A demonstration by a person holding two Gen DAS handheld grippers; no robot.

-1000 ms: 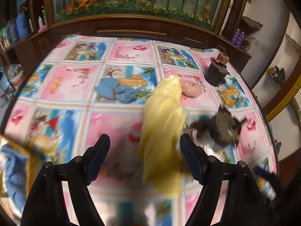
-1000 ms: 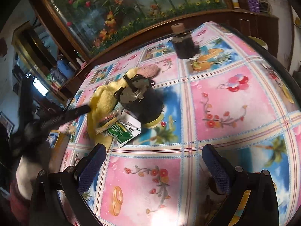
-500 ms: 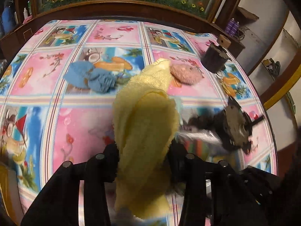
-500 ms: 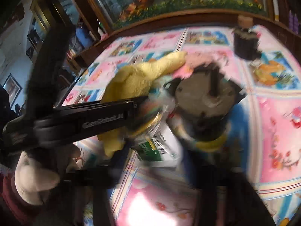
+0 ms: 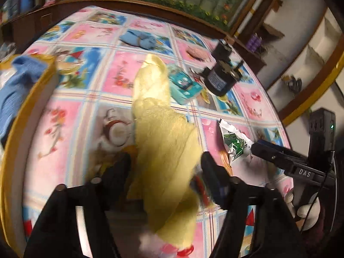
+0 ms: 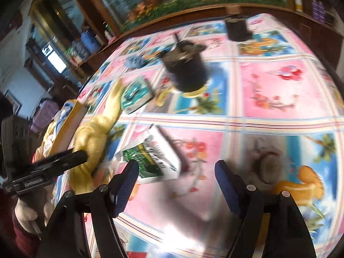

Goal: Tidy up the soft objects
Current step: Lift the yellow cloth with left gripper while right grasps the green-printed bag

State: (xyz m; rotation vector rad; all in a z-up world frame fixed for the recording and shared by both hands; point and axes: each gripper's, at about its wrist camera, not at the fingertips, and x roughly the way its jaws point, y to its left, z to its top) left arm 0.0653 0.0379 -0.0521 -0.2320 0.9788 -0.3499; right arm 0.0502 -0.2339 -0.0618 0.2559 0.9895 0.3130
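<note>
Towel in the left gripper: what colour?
Pale yellow towel; clearest in the left wrist view.

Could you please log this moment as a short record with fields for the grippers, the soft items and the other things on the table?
left gripper: jaws shut on yellow cloth, lifted
right gripper: jaws open, empty
bin: yellow rim, at table's left, blue cloth inside
soft items on table: blue rag, pink puff
hard items: black motor, teal box, green-white packet
surface: patterned tablecloth
</note>
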